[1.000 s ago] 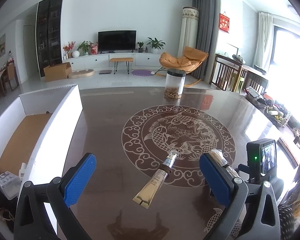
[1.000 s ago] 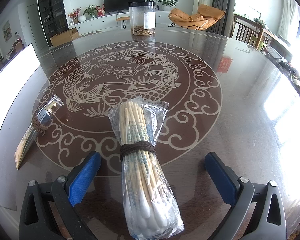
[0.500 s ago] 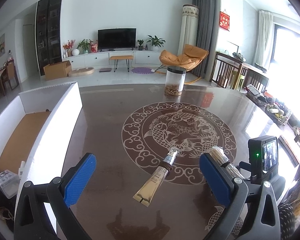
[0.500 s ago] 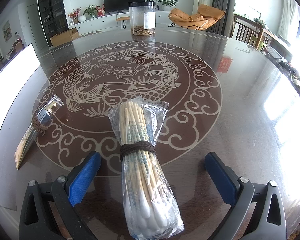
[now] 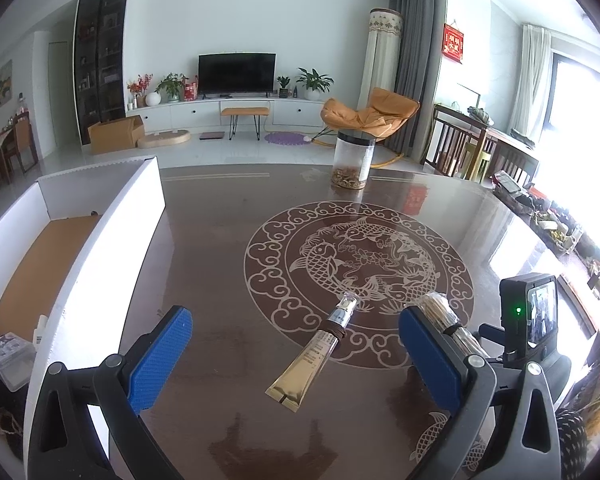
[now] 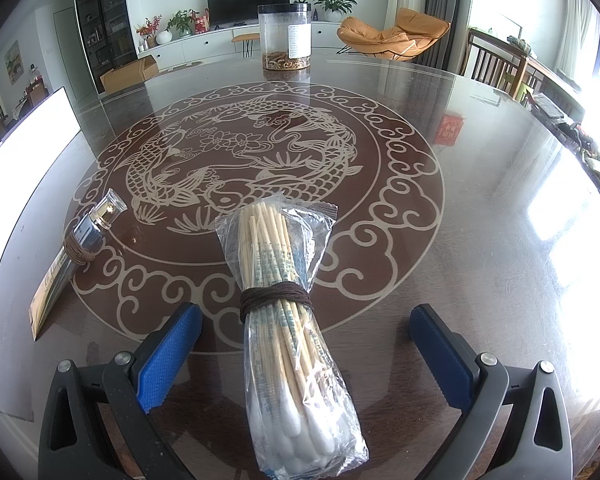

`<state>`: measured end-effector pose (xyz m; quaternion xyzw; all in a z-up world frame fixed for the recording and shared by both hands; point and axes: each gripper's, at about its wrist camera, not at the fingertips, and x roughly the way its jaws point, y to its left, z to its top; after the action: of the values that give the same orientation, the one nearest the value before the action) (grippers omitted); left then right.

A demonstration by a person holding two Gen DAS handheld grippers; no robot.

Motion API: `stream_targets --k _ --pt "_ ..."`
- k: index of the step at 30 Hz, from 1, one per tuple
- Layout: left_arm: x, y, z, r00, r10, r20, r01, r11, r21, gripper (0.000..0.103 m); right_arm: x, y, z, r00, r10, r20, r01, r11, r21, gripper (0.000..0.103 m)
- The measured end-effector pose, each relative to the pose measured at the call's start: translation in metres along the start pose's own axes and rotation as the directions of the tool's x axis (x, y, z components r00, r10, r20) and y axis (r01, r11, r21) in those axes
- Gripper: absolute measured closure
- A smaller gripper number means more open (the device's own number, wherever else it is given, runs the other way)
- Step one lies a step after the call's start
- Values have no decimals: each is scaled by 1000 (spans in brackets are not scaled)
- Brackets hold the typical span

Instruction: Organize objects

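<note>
- Between my right gripper [image 6: 306,354]'s spread blue pads lies a clear bag of cotton swabs [image 6: 290,320], wooden sticks with white tips nearest me, bound round the middle with dark brown cord. Neither pad touches it. Blue print runs along the wrapping, too small for me to read.
- Ahead and left of that gripper lies a gold tube [image 6: 74,250] with a clear cap, pointing away from me, the same brown cord wound round its neck. The lettering on its side is too fine to make out.
- From my left gripper [image 5: 296,358], also spread wide and holding nothing, the gold tube [image 5: 318,350] lies just ahead between the pads, flat crimped end toward me; neither pad touches it.
- The swab bag [image 5: 446,320] shows just beyond my left gripper's right pad.
- Both items rest on the dark glossy table [image 6: 480,200] with its pale fish-and-cloud medallion.
- Far ahead, at the table's back edge, stands a clear jar [image 6: 286,36] with a dark lid and a white label I cannot read; a shallow layer of brownish bits sits in the bottom.
- To the left of my left gripper stands an open white box [image 5: 112,236] with a brown cardboard floor; its near corner holds a small clear plastic container [image 5: 10,358].
</note>
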<state>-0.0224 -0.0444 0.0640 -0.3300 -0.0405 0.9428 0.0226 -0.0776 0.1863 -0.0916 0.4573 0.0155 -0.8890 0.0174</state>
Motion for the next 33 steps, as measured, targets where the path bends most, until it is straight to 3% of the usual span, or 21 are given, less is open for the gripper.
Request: stream_targets --k 27,33 --pt "12 12 -9 999 -22 -36 21 999 -36 0 0 0 0 1000 0 0 0 1000 0 0" --pt "-1 20 1 998 -34 -52 33 999 -13 0 0 0 0 1000 0 0 0 1000 0 0"
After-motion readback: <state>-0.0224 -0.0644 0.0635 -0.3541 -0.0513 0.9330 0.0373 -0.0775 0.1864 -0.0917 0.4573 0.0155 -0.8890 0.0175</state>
